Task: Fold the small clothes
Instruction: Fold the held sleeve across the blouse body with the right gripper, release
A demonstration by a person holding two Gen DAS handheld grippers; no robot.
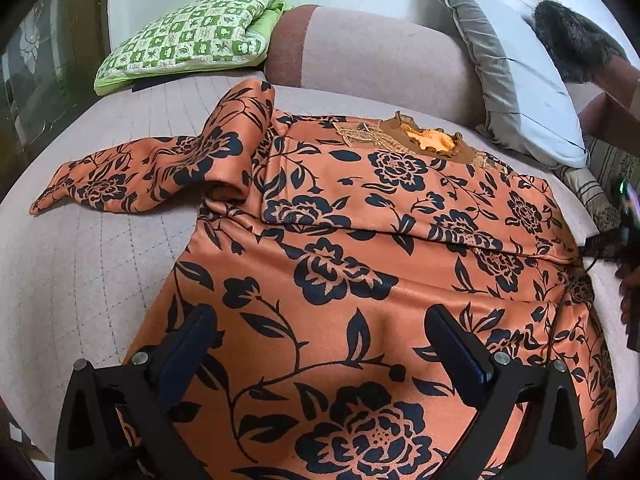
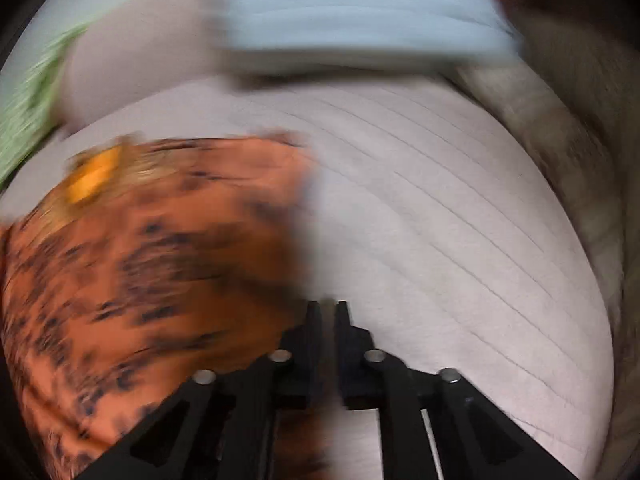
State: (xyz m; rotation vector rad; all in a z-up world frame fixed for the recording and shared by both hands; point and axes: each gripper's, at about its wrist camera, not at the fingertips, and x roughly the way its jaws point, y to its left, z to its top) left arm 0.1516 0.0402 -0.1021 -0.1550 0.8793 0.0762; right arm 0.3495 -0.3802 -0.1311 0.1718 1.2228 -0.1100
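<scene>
Lying flat: orange floral garment (image 1: 360, 264) spread on the quilted bed (image 1: 80, 264), neckline toward the far pillows.
Garment fold: right side turned in across the chest; left sleeve (image 1: 132, 176) extended outward on the bed.
Left tool (image 1: 320, 328): fingers spread wide above the lower part of the garment, cloth visible between them, nothing gripped.
Right tool (image 2: 328, 308): fingers drawn together, tips just at the garment's right edge over the bed; view heavily blurred, cannot tell whether cloth is pinched.
Background: green checked cushion (image 1: 188, 36), grey-and-white pillow (image 1: 520, 76), pinkish bolster (image 1: 372, 52) along the head of the bed.
Right edge, left wrist view: dark shape of the other tool beside the garment's edge.
</scene>
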